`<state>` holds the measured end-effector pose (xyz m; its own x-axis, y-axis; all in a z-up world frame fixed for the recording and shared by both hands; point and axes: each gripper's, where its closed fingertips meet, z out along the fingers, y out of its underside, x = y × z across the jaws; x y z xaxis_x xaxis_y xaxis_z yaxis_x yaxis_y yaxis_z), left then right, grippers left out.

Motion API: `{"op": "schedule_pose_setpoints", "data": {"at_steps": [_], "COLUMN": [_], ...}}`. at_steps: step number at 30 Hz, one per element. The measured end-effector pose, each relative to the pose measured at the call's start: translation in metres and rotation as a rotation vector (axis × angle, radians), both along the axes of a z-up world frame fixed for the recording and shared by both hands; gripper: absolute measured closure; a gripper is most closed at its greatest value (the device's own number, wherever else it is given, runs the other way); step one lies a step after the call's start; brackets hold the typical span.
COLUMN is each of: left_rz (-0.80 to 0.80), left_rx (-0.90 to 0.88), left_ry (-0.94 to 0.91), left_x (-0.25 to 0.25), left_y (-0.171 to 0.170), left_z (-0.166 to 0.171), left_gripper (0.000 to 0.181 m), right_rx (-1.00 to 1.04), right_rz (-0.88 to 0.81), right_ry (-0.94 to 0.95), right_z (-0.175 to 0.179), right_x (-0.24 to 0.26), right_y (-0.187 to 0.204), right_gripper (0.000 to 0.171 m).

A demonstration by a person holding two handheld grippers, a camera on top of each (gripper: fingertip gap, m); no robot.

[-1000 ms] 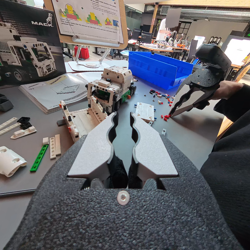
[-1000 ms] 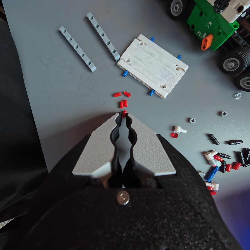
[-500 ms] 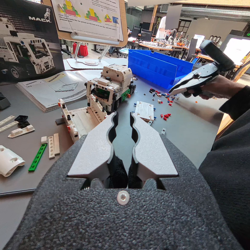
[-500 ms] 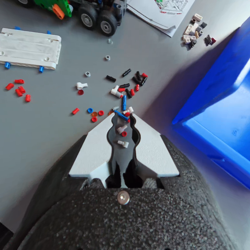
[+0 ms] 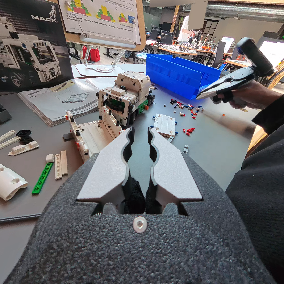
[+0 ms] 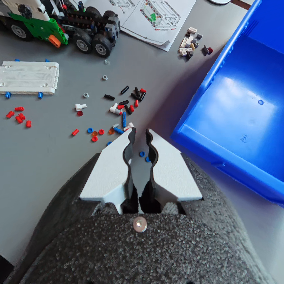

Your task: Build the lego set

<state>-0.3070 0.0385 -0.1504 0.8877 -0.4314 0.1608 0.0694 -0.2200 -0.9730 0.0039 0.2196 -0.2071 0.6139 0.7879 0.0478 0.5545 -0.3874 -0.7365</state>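
Step judged: selecting a small connector. The right gripper [image 6: 140,130] is held empty, jaws slightly parted, above the scattered pins [image 6: 123,106] at frame centre; it should be lowered squarely over one pin only. The left gripper [image 5: 140,129] is likewise parted, holding nothing. The partly built truck [image 5: 126,99], white cab with green side, is seen upper centre.

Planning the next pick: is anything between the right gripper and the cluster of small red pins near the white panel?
Partly. The right gripper is open over the mixed loose pieces, which lie between it and the red pins; beyond them, bare table.
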Motion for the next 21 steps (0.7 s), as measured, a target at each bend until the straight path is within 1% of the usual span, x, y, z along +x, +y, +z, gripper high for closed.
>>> {"op": "schedule_pose_setpoints", "data": {"at_steps": [1,4,6,9,11,15,21], "left_rz": [-0.002,-0.003,0.005,0.012,0.01,0.002,0.003], "left_rx": [-0.001,0.003,0.011,0.015,0.012,0.005,0.007], "left_ry": [0.001,0.002,0.0,-0.003,-0.007,-0.015,-0.02], "left_x": [0.0,0.001,-0.001,-0.002,-0.002,-0.002,-0.002], "left_y": [0.0,-0.001,-0.001,-0.001,0.0,0.0,0.0], "left_z": [0.0,0.0,0.001,0.002,0.002,0.001,0.002], "left_gripper": [0.167,0.167,0.167,0.167,0.167,0.167,0.167], "right_rx": [0.004,-0.026,-0.037,-0.027,-0.051,-0.098,-0.108], "right_rz": [-0.018,-0.062,-0.068,-0.102,-0.11,-0.099,-0.083], "right_ry": [0.021,0.1,0.11,0.066,0.089,0.111,0.063], "right_z": [0.001,-0.002,-0.007,-0.015,-0.016,-0.018,-0.026], "right_x": [-0.006,-0.03,-0.041,-0.039,-0.041,-0.042,-0.044], "right_y": [0.004,0.012,0.015,0.022,0.023,0.02,0.02], "right_gripper": [0.158,0.157,0.156,0.158,0.159,0.159,0.16]}}
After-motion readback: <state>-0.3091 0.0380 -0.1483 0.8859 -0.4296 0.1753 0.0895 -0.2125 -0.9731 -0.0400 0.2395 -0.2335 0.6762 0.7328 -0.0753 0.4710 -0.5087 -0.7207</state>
